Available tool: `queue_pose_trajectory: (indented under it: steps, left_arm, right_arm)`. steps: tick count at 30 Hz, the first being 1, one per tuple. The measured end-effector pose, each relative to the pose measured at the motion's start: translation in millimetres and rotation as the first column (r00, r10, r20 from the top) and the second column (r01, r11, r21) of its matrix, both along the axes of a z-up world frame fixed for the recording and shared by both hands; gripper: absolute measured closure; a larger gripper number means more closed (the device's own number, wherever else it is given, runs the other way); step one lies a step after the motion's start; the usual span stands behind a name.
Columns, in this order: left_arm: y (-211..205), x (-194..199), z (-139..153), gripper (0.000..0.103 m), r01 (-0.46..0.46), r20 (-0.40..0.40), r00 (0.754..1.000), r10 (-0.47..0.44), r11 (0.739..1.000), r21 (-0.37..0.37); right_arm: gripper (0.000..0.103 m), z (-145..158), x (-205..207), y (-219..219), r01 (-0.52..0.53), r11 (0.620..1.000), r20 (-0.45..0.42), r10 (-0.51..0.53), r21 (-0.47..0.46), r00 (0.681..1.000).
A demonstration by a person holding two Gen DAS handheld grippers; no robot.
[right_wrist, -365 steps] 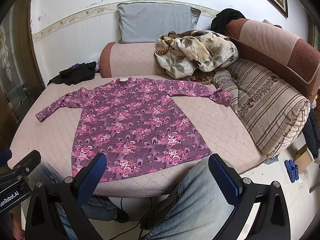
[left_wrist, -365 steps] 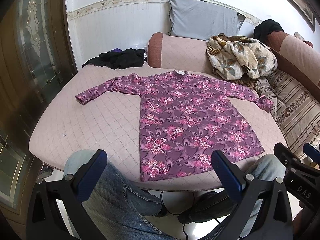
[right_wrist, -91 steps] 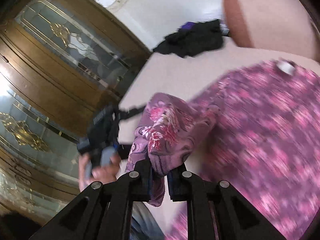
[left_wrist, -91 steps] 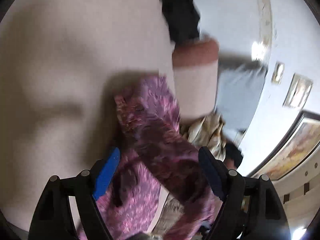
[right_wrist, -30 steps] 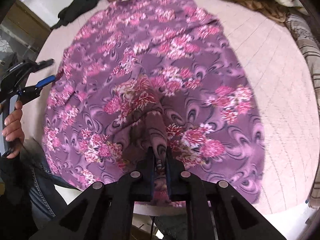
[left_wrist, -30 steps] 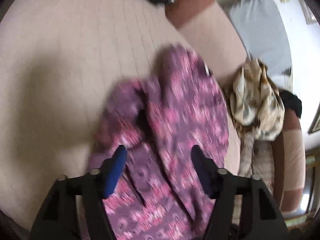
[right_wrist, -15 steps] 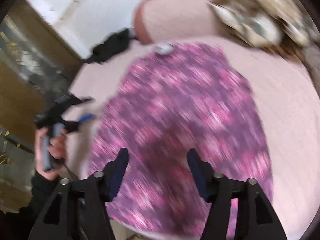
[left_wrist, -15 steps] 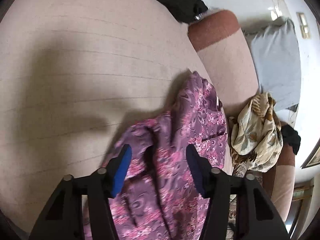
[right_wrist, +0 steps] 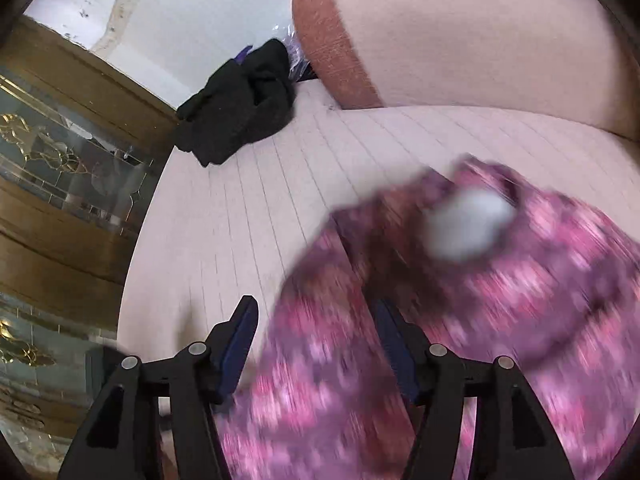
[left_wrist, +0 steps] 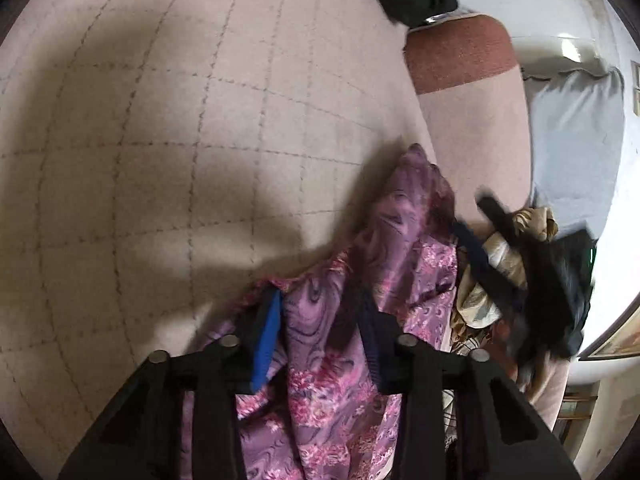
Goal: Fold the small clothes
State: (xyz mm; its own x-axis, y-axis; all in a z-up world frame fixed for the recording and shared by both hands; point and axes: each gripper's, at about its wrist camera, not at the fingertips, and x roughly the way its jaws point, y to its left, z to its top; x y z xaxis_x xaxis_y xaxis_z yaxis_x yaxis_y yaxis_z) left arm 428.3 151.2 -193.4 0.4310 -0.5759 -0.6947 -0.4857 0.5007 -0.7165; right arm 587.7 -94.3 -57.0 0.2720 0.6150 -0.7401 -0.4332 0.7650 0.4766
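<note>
Starting on the left: the pink quilted cushion surface (left_wrist: 168, 128) is bare on that side, with only a crumpled black garment (right_wrist: 240, 104) lying at the far end near the brown wooden glass-panelled door (right_wrist: 60, 184).

Moving right, the purple floral long-sleeved dress (left_wrist: 344, 360) lies bunched up on the cushion. In the left wrist view the left gripper (left_wrist: 318, 338) has its fingers spread, with a raised ridge of the fabric between them, but I can't see the pads actually biting into it. Looks like it's lining up a pinch, not holding anything yet.

The right gripper (right_wrist: 316, 344) is also spread wide, hovering over the dress near the neckline, where the white collar label (right_wrist: 468, 224) shows. That view is pretty smeared, so don't ask me for detail.

Progress-wise, I'd say early-to-mid. The left side of the dress seems gathered or turned in toward the body, but it's rumpled, not a clean fold. Still left as far as I can judge: flatten that side, do the other side, then fold it down to a neat packet.

Far right there's a beige leaf-print blanket (left_wrist: 480, 280) in a heap.
</note>
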Motion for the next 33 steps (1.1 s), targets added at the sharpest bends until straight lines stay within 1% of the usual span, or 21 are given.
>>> queue_pose_trajectory:
  steps: [1, 3, 4, 5, 6, 8, 9, 12, 14, 16, 18, 20, 23, 24, 25, 26, 28, 30, 31, 32, 33]
  left_arm:
    - [0.5, -0.4, -2.1, 0.085, 0.004, -0.013, 1.0, -0.004, 1.0, 0.008]
    - [0.1, -1.1, -0.4, 0.09, 0.016, -0.015, 1.0, -0.016, 0.999, 0.033]
    - [0.1, -1.8, 0.9, 0.096, 0.018, -0.013, 1.0, -0.018, 0.999, 0.043]
    - [0.9, -2.7, 2.2, 0.096, 0.015, -0.008, 1.0, -0.015, 0.999, 0.042]
    - [2.3, -3.9, 3.7, 0.097, 0.009, 0.002, 1.0, -0.009, 1.0, 0.03]
    - [4.6, -6.9, 9.3, 0.098, -0.002, 0.027, 1.0, 0.001, 1.0, 0.022]
    - [5.6, -8.5, 10.8, 0.098, -0.007, 0.032, 0.999, 0.006, 1.0, 0.023]
    - [13.4, -13.3, 8.4, 0.098, -0.047, 0.033, 0.998, 0.047, 0.999, -0.015]
    - [20.0, -17.5, 3.0, 0.098, -0.079, 0.022, 0.997, 0.08, 0.995, -0.053]
    - [24.5, -22.9, 1.5, 0.099, -0.103, 0.021, 0.994, 0.105, 0.991, -0.082]
    - [26.6, -24.5, 4.2, 0.099, -0.108, 0.025, 0.994, 0.111, 0.989, -0.102]
    - [30.3, -25.8, 4.8, 0.099, -0.127, 0.029, 0.991, 0.131, 0.985, -0.114]
    - [37.1, -27.2, 1.9, 0.099, -0.161, 0.02, 0.986, 0.165, 0.978, -0.13]
    - [38.7, -27.5, -0.3, 0.099, -0.169, 0.011, 0.985, 0.171, 0.977, -0.13]
    - [39.6, -29.9, -1.5, 0.099, -0.184, -0.002, 0.983, 0.185, 0.976, -0.116]
    - [41.9, -35.1, -0.9, 0.099, -0.212, -0.011, 0.977, 0.212, 0.974, -0.084]
    - [44.9, -38.3, 2.0, 0.099, -0.234, 0.0, 0.972, 0.235, 0.969, -0.072]
    - [42.6, -34.1, 4.1, 0.099, -0.223, 0.005, 0.975, 0.224, 0.973, -0.051]
    - [38.6, -29.4, 3.4, 0.098, -0.2, -0.006, 0.98, 0.2, 0.979, -0.026]
    - [36.3, -28.5, 2.0, 0.098, -0.198, -0.019, 0.98, 0.197, 0.98, -0.007]
    - [35.8, -29.5, 1.8, 0.097, -0.203, -0.019, 0.979, 0.203, 0.979, 0.007]
  right_arm:
    - [0.038, -6.2, 7.2, 11.2, 0.008, 0.999, 0.01, -0.008, -0.038, 1.0]
    - [0.04, -20.8, 21.2, 26.6, 0.027, 0.995, 0.011, -0.026, -0.096, 1.0]
    - [0.055, -28.6, 27.1, 30.8, 0.038, 0.994, -0.005, -0.039, -0.103, 0.999]
    - [0.07, -33.0, 29.4, 32.3, 0.05, 0.994, -0.018, -0.052, -0.094, 0.998]
    - [0.073, -32.4, 27.3, 30.8, 0.051, 0.995, -0.011, -0.053, -0.09, 0.999]
    - [0.086, -23.7, 21.1, 29.1, 0.048, 0.994, 0.023, -0.046, -0.095, 0.999]
    - [0.086, -20.0, 20.0, 26.1, 0.052, 0.994, 0.027, -0.049, -0.093, 0.998]
    - [0.085, -11.0, 16.9, 17.7, 0.046, 0.997, 0.02, -0.045, -0.068, 0.999]
    - [0.081, -13.3, 19.8, 15.8, 0.058, 0.996, 0.001, -0.058, -0.074, 0.998]
    - [0.081, -14.9, 21.4, 19.2, 0.045, 0.997, -0.006, -0.046, -0.062, 0.999]
    - [0.083, -17.5, 20.2, 26.4, 0.023, 0.994, -0.004, -0.024, -0.102, 1.0]
    - [0.083, -21.0, 21.6, 36.5, -0.008, 0.991, 0.0, 0.008, -0.135, 1.0]
    - [0.08, -25.4, 27.5, 37.9, 0.002, 0.991, -0.011, -0.003, -0.132, 1.0]
    - [0.082, -28.6, 30.2, 38.2, 0.007, 0.991, -0.017, -0.009, -0.137, 1.0]
    - [0.097, -30.6, 31.8, 39.4, 0.009, 0.988, -0.016, -0.012, -0.153, 1.0]
    - [0.097, -29.7, 32.4, 39.1, 0.016, 0.988, -0.012, -0.018, -0.155, 1.0]
    - [0.098, -15.6, 30.2, 30.5, 0.046, 0.994, 0.033, -0.044, -0.095, 0.999]
    - [0.098, -11.2, 29.0, 22.9, 0.074, 0.997, 0.048, -0.072, -0.035, 0.996]
    - [0.097, -18.2, 29.4, 25.9, 0.076, 0.996, 0.043, -0.074, -0.049, 0.996]
    - [0.094, -30.4, 29.6, 33.5, 0.059, 0.991, 0.017, -0.058, -0.12, 0.998]
    - [0.092, -37.7, 27.9, 36.3, 0.045, 0.987, -0.017, -0.048, -0.157, 0.999]
